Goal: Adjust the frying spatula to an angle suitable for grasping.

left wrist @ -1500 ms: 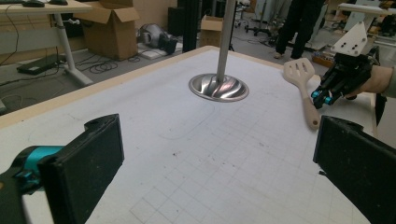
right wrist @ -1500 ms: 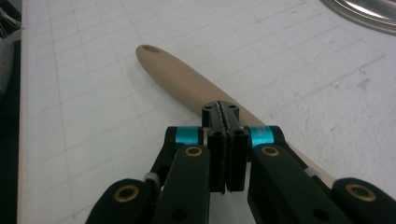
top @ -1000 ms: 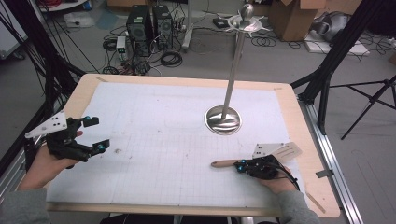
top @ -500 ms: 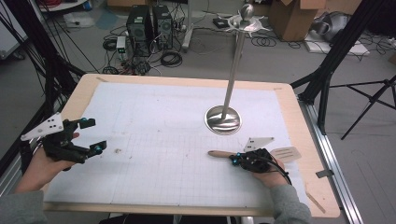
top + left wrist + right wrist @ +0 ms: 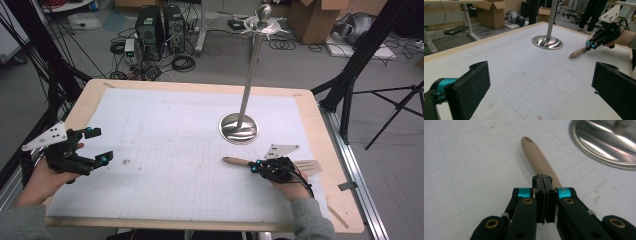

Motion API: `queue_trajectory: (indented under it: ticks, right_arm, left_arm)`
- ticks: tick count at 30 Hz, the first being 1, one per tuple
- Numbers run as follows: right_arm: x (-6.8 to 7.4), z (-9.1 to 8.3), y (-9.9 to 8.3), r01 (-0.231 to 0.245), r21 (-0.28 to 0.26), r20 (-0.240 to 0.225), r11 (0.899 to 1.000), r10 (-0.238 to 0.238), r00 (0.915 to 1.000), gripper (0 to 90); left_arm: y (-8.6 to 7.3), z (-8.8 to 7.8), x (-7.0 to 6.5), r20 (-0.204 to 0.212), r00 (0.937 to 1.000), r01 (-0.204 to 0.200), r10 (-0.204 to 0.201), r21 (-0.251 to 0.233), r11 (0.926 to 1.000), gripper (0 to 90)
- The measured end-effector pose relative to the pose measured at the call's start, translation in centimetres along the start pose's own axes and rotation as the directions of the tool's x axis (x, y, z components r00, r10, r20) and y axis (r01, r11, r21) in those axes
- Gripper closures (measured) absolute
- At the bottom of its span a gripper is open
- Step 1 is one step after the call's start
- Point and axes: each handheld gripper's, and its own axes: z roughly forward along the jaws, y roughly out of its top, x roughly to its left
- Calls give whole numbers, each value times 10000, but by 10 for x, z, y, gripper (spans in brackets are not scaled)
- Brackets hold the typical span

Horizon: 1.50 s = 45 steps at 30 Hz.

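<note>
A spatula with a wooden handle and a pale slotted head lies low over the white grid mat at the front right. My right gripper sits over its middle, with the jaws pressed together at the handle's near end. In the right gripper view the fingertips meet tightly and the handle runs ahead from under them. In the left gripper view the handle sticks out of the right gripper. My left gripper rests at the mat's left edge, open, with nothing between its jaws.
A metal stand with a round shiny base and a tall pole rises just behind the right gripper; its base lies close to the handle. The wooden table edge runs along the right. Boxes, cables and computer cases stand on the floor beyond.
The right hand shifted slightly left and away from me, and the spatula swung with it, its handle end moving farther from the front edge. The left gripper stayed put.
</note>
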Motion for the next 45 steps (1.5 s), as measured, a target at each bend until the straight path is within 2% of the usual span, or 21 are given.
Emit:
queue_trajectory:
  ticks: [2,3,4,8,14,19,21,22,33,45]
  right_arm:
    - [-5,-8,-5,-103,-164,536,9998,111,9985,900]
    - [-8,-12,-7,-302,-306,736,9991,324,9968,900]
    - [-8,-12,-7,-302,-306,736,9991,324,9968,900]
    - [-17,-28,-18,-850,-622,1242,9944,923,9880,900]
    - [-21,-33,-25,-1008,-516,1457,9936,1073,9835,900]
    - [-25,-35,-30,-1167,-160,1770,9930,1177,9771,900]
    - [-26,-34,-31,-1118,-102,1806,9937,1118,9772,900]
    - [-27,-34,-32,-1184,89,1933,9929,1144,9745,900]
    - [-27,-33,-32,-1191,423,2415,9920,1055,9646,900]
    - [-28,-26,-30,-924,1042,2694,9903,613,9611,900]
  left_arm:
    - [0,1,0,57,10000,-29,29,3,10000,22]
    - [1,2,0,68,10000,-13,13,-8,10000,22]
    - [1,2,0,68,10000,-13,13,-8,10000,22]
    - [0,5,1,92,10000,-9,8,58,10000,22]
    - [0,6,0,140,9999,8,-9,45,10000,22]
    - [-1,6,1,140,9999,8,-9,91,10000,22]
    - [-1,6,1,126,9999,9,-11,104,9999,22]
    - [-1,6,1,132,9999,17,-18,110,9999,22]
    - [-1,7,1,139,9999,35,-37,113,9999,22]
    - [-3,7,2,135,9999,53,-56,172,9998,22]
